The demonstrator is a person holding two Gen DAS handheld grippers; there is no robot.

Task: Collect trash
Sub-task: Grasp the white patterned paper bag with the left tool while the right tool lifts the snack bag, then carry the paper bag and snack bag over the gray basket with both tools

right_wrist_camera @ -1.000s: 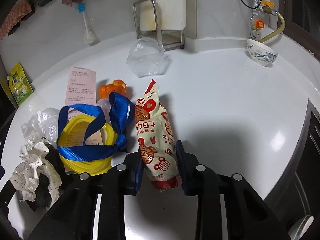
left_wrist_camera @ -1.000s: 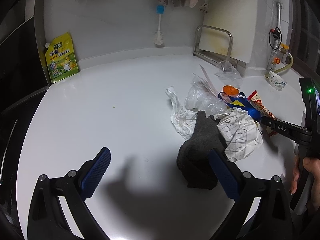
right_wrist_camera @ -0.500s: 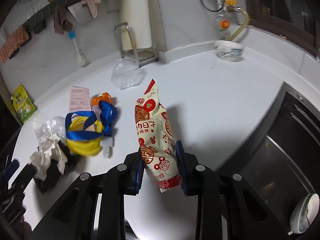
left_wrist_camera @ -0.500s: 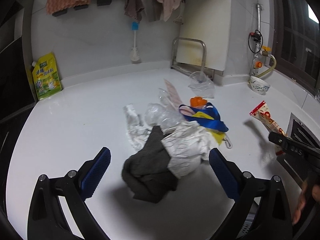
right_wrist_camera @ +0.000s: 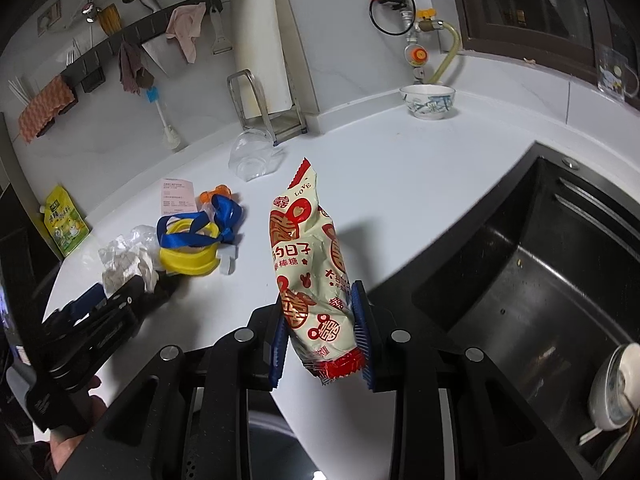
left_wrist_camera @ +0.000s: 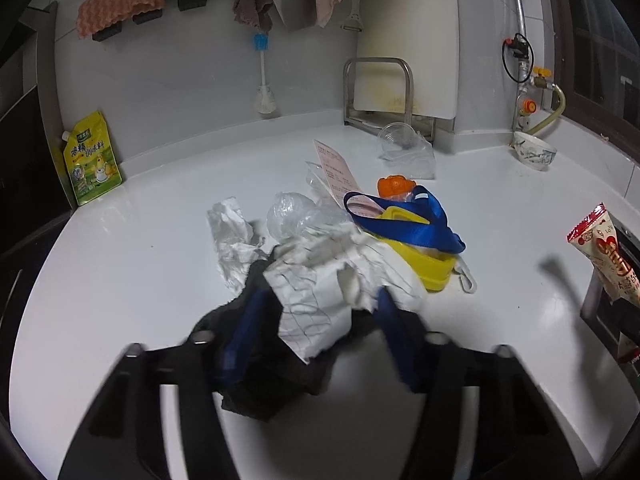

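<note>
Spanning both views, white desk point(left_wrist_camera: 140, 264) carries a heap of trash at its middle; black sink point(right_wrist_camera: 520, 264) set into it at the right. Cutting board point(left_wrist_camera: 408, 36) upright in a metal rack point(left_wrist_camera: 378, 92) at the back wall, patterned bowl point(right_wrist_camera: 427, 101) near the gas hose, yellow-green pouch point(left_wrist_camera: 91, 162) leaning at far left. Right tongs point(right_wrist_camera: 322, 334) clamped on the lower end of a cream-and-red snack bag point(right_wrist_camera: 308, 256), bag upright and lifted clear of the desk, over the desk edge beside the sink. Left tongs point(left_wrist_camera: 316, 340) blurred, fingers point(left_wrist_camera: 244, 332) narrowed around crumpled gridded paper point(left_wrist_camera: 320, 292) and dark cloth point(left_wrist_camera: 264, 376) under it; both touch the blue pads, but a firm grip cannot be told. Just behind: yellow lid point(left_wrist_camera: 416, 256) wrapped in blue ribbon point(left_wrist_camera: 420, 228), crumpled clear plastic point(left_wrist_camera: 296, 216), white tissue point(left_wrist_camera: 232, 236) at left. Further back, receipt point(left_wrist_camera: 336, 168), orange cap point(left_wrist_camera: 394, 186), clear cup point(left_wrist_camera: 400, 140) lying on its side near the rack.
</note>
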